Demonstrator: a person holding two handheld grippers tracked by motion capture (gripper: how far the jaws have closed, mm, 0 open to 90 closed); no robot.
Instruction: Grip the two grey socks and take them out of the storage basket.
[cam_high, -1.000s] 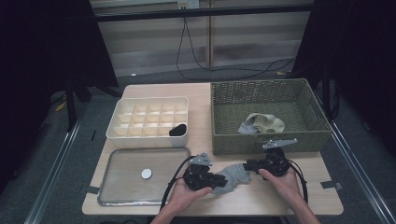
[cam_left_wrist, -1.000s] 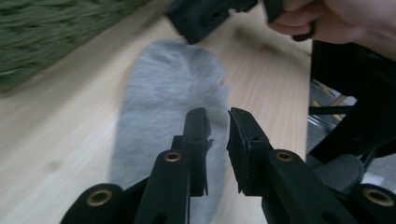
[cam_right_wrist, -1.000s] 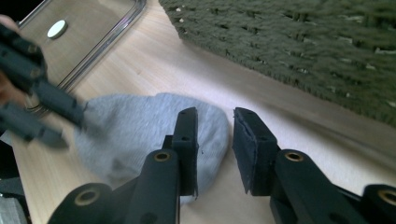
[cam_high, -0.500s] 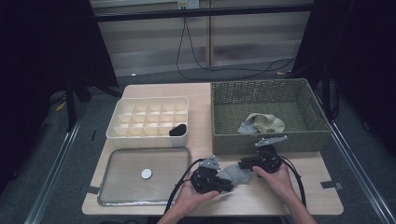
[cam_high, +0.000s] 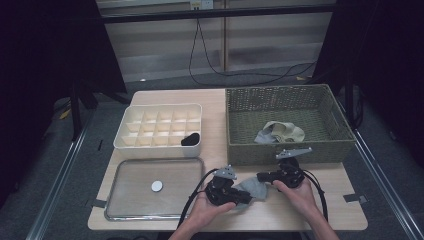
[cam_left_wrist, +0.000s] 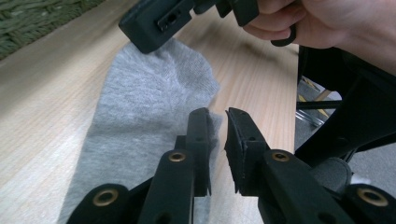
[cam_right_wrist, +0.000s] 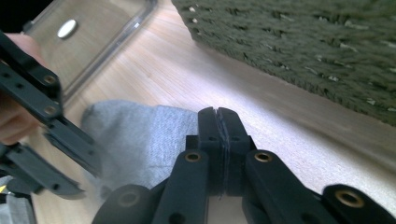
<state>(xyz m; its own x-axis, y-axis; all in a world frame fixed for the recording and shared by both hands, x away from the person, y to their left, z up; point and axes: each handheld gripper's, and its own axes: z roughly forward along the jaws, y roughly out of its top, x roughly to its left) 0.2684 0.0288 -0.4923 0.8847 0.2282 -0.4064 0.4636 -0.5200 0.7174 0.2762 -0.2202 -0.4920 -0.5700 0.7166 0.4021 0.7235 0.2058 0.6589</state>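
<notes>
Near the desk's (cam_high: 220, 102) front left corner lies a clear tray (cam_high: 125, 207) with a metal rim, a small white disc (cam_high: 157, 186) near its middle. Behind it stands a white divided box (cam_high: 150, 131), and a dark rolled item (cam_high: 190, 139) sits in a compartment of its front row, toward its right end.

By the front edge, about midway along it, the left gripper (cam_high: 246, 198) is held in the person's left hand (cam_high: 212, 209), pointing right over a grey sock (cam_high: 254, 188) that lies flat on the wood. In the left gripper view its jaws have just been closing and stand a narrow gap apart, over the sock's (cam_left_wrist: 140, 121) edge; whether cloth is caught between them I cannot tell.

Just right of the sock, the right gripper (cam_high: 262, 176) is held in the right hand (cam_high: 299, 192), pointing left. In the right gripper view its jaws have just been closing and are pressed fully together at the sock's (cam_right_wrist: 140, 140) edge, no cloth visible between them.

Behind, a green woven basket (cam_high: 285, 102) fills the right rear of the desk, a pale crumpled cloth (cam_high: 280, 132) in it.
</notes>
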